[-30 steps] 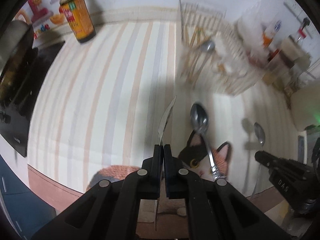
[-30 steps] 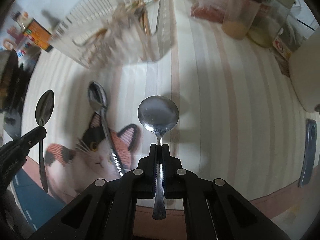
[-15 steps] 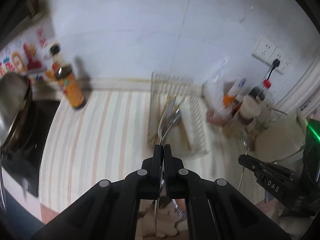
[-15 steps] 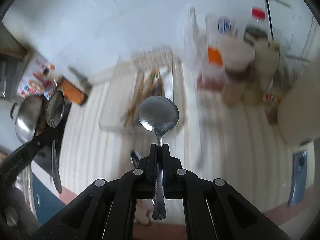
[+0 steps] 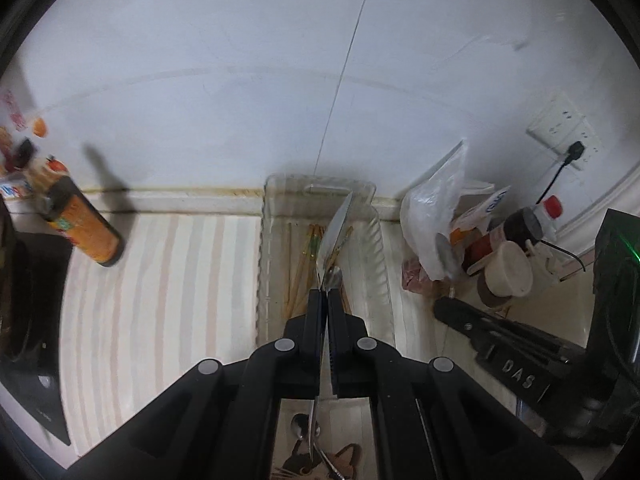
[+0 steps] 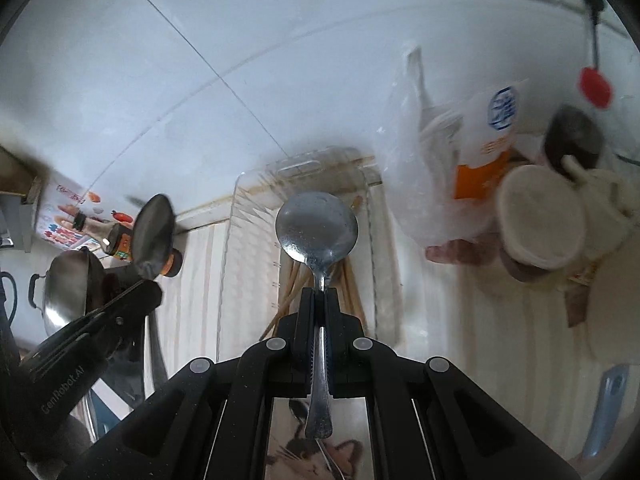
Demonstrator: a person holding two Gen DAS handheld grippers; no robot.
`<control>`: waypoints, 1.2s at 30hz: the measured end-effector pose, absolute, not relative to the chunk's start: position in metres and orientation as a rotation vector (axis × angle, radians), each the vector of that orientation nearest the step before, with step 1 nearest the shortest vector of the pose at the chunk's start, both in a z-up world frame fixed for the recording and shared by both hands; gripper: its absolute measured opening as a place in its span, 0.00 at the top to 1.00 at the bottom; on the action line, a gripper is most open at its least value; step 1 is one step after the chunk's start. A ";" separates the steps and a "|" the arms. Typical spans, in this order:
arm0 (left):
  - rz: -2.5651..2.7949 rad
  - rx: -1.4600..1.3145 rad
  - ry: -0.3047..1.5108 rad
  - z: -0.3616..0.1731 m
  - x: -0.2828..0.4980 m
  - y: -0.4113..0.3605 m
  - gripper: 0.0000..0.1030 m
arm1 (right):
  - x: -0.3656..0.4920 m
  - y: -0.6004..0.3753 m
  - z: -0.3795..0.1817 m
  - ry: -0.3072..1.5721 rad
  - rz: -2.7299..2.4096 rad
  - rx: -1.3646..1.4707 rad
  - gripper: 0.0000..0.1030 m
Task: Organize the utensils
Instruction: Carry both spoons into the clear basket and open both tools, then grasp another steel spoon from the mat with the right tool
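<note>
On the far left of the left wrist view a dark stove [image 5: 24, 300] edges the striped counter [image 5: 160, 300], and an orange bottle [image 5: 82, 226] stands at the wall. In the middle, the left gripper [image 5: 325, 300] is clamped on the handle of a spoon [image 5: 334, 232], seen edge-on, its bowl raised over the clear tray [image 5: 264, 280] that sits against the wall. Chopsticks [image 5: 304, 264] and another spoon bowl lie inside that tray. Right of it are a plastic bag [image 5: 436, 216], a red-capped bottle [image 5: 550, 208] and a lidded tub [image 5: 508, 276]; the right gripper enters low from the far right edge. In the right wrist view a wok [image 6: 66, 288] sits at far left, then the left gripper's spoon, bowl up, in front of the orange bottle. At center the right gripper [image 6: 319, 300] is closed tight on a second spoon [image 6: 316, 232], bowl facing the camera, held above the tray's chopsticks. Below both grippers a cat-print mat [image 6: 316, 460] shows with one more spoon [image 5: 298, 434] lying on it. A blue object lies at the counter's far right edge, too blurred to identify.
</note>
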State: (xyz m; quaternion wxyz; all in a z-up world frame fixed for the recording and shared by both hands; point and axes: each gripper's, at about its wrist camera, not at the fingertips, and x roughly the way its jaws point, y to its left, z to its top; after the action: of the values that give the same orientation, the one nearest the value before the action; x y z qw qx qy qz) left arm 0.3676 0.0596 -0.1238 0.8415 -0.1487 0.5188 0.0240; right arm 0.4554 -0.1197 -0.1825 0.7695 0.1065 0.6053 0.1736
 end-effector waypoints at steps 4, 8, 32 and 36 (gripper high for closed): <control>0.041 -0.371 1.168 -0.154 0.385 0.068 0.99 | 0.469 -0.109 -0.210 1.371 0.380 0.256 0.96; 0.044 -0.400 1.201 -0.170 0.391 0.073 0.99 | 0.474 -0.105 -0.224 1.394 0.373 0.250 0.96; 0.369 -0.212 1.045 -0.143 0.295 0.104 0.18 | 0.405 -0.122 -0.199 1.358 0.383 0.114 0.59; 0.401 -0.220 1.105 -0.188 0.245 0.115 0.00 | 0.352 -0.118 -0.228 1.423 0.401 0.070 0.57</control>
State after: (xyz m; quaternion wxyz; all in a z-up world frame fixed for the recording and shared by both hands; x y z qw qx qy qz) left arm 0.2446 0.1147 -0.1877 0.8265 -0.1037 0.5201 0.1887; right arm 0.3516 -0.1182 -0.2284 0.7385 0.0317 0.6482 0.1827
